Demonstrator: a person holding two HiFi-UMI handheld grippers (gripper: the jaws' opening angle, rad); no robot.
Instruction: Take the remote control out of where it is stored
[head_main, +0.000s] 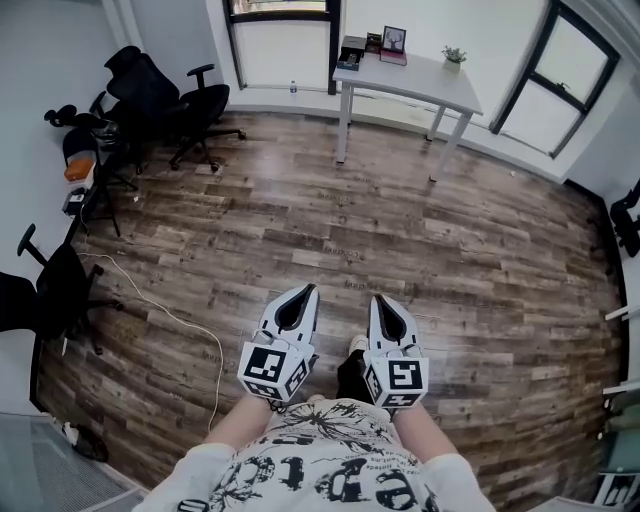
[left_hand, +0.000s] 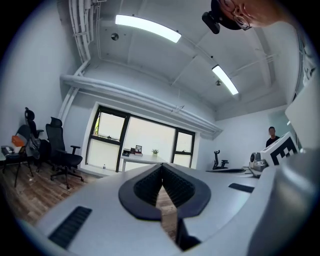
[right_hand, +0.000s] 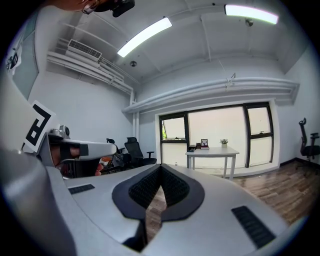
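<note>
Left tongs (head_main: 302, 298): jaws fully together, the ribbed pads meeting at the tip, nothing between them. Right tongs (head_main: 380, 305): the same, closed on nothing. Both are held side by side, close in front of the body, pointing to the far wall.

Progress: we judge the task not begun. No remote control appears in any view, and we cannot tell where it is stored. All is left to do: find the store, reach it, open the tongs, lift the remote out.

Scene, left to right, head view: office chairs (head_main: 150, 95) at the far left, a pale cable (head_main: 170, 320) trailing over the wooden floor (head_main: 450, 230), and a white bench (head_main: 430, 82) at the far wall under the window. On it stand a photo frame (head_main: 393, 38) and a small plant (head_main: 453, 55).

View differences: only the head view gives the floor layout and the cable. The left gripper view alone shows a person (left_hand: 272, 136) standing at the far right. The two gripper views show the bench from the side, small and distant, and confirm the shut pads.
</note>
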